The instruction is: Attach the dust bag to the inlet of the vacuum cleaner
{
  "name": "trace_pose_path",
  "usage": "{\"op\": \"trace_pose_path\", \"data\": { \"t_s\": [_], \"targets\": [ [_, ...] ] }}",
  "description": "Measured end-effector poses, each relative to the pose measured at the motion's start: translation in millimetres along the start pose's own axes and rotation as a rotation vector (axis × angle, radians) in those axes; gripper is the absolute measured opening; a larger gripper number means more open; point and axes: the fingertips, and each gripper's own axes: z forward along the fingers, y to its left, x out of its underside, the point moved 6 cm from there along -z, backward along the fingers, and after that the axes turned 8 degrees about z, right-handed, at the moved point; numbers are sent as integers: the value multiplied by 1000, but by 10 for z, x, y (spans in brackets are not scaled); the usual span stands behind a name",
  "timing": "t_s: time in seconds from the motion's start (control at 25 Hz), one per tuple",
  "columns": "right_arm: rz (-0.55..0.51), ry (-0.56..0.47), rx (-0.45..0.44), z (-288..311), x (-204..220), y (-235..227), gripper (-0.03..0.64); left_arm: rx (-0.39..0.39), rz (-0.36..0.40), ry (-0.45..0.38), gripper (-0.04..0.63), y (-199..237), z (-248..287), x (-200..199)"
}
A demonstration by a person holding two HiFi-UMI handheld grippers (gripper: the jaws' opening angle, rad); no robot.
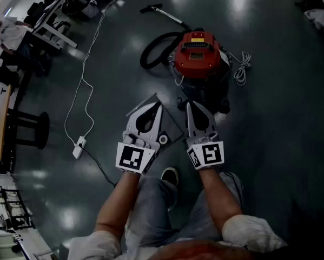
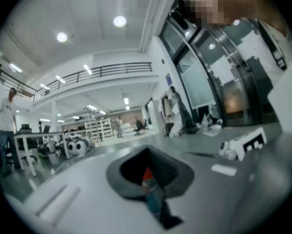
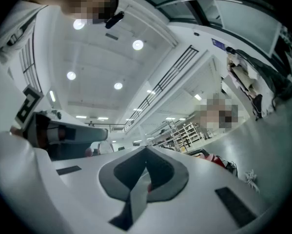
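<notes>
The red vacuum cleaner (image 1: 198, 54) stands on the dark floor ahead of me, its black hose (image 1: 151, 52) looping off to its left. A flat grey sheet (image 1: 171, 124) with a white ring on it lies on the floor under my grippers; it may be the dust bag. My left gripper (image 1: 155, 106) and right gripper (image 1: 189, 105) are held side by side above the floor, pointing toward the vacuum. Both are shut with nothing in them. In the left gripper view the left gripper (image 2: 146, 152) shows closed jaws; in the right gripper view the right gripper (image 3: 146, 152) does too, with the vacuum (image 3: 219, 161) low at right.
A white power strip (image 1: 79, 146) with its cable lies to the left. A black stool (image 1: 27, 127) and desks with a seated person (image 1: 9, 30) are at far left. A coiled white cord (image 1: 240, 69) sits right of the vacuum. My shoe (image 1: 170, 175) is below the grippers.
</notes>
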Motion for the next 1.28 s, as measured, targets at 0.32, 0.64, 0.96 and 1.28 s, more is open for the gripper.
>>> {"op": "trace_pose_path", "data": {
  "t_s": [0.32,0.64,0.96,1.28],
  "targets": [
    [-144,113,21,349,174,88,9,63,-185,48,3,502,284,706],
    [-262,428,-184,1111,247,230,9,122,-232,238,3,886,216,1394],
    [-481,703,-619,827,2038,343,9,119,-131,384,5,692,-202,3020],
    [-656,1128,-988,-106,3678,468,96,253,-106,666,150,-73,-1156,4344]
  ]
}}
